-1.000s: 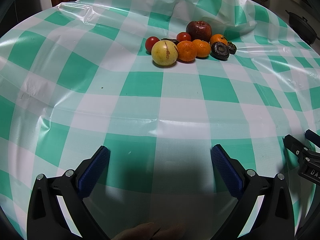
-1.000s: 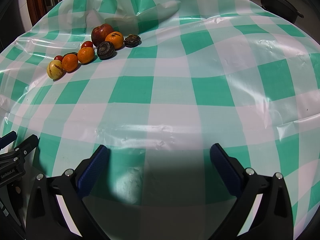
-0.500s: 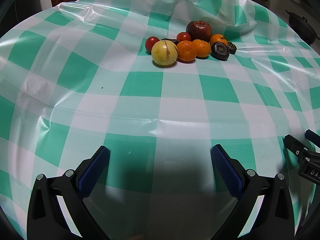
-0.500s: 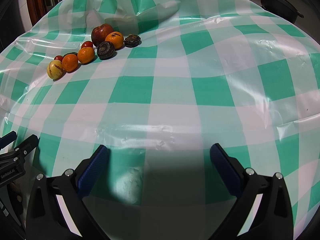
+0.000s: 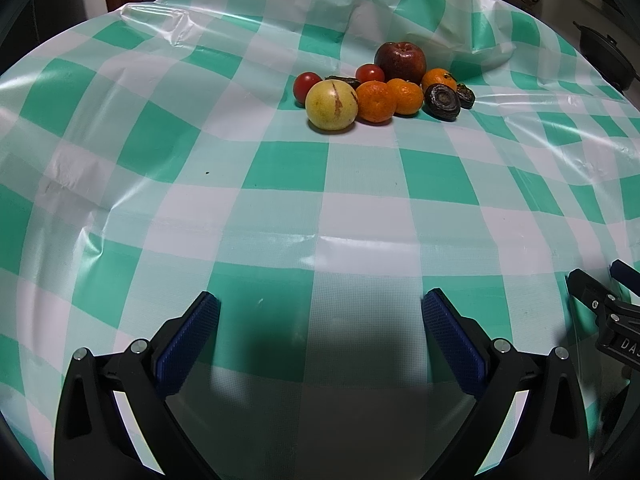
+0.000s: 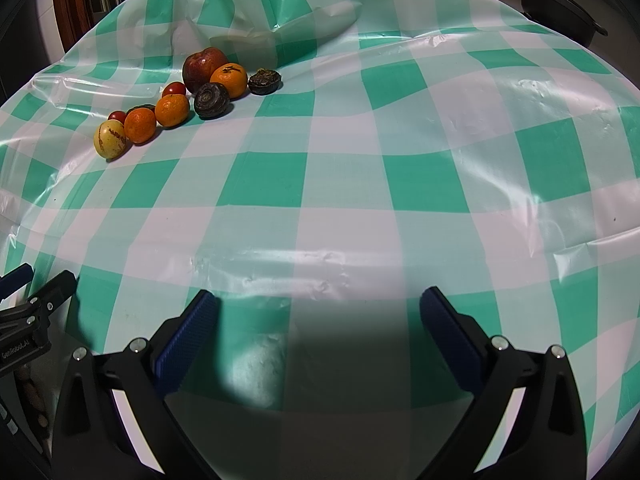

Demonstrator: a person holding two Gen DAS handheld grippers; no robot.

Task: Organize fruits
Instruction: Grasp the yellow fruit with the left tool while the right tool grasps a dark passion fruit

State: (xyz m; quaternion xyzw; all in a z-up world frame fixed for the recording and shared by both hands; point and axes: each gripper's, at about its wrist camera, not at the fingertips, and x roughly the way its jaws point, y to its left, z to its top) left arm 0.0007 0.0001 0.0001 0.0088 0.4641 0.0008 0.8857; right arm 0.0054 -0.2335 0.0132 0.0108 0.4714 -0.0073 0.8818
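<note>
1. A glossy plastic cloth point(image 5: 280, 168) in green and white checks covers the bench; it is wrinkled and creased, with folds bunched at the far edge.
2. The fruits sit in one tight cluster on the far part of the cloth: far and slightly right of centre in the left wrist view, far left in the right wrist view.
3. One smooth round yellow fruit point(image 5: 331, 105) with a brown streak lies at the near left end of the cluster.
4. Three dimpled tangerines: one point(image 5: 375, 101) touching the yellow fruit, one point(image 5: 406, 96) just beside it, one point(image 5: 439, 79) farther back.
5. Two small shiny red tomatoes point(image 5: 306, 85) point(image 5: 369, 73) sit behind them.
6. One large dark red apple point(image 5: 400, 61) stands at the far side.
7. Two dark, wrinkled, rounded fruits point(image 5: 441, 101) point(image 5: 465, 95) lie at the right end; a third dark piece point(image 5: 342, 81) shows partly behind the yellow fruit.
8. The left gripper point(image 5: 320, 312) hovers low over the near cloth, pointing toward the cluster, its black jaws with ribbed blue pads wide apart and holding nothing.
9. The right gripper point(image 6: 318, 308) hangs likewise over the near cloth, jaws wide apart and empty, well apart from the fruits.
10. A black lidded pot point(image 6: 560, 4) stands beyond the far right edge.
</note>
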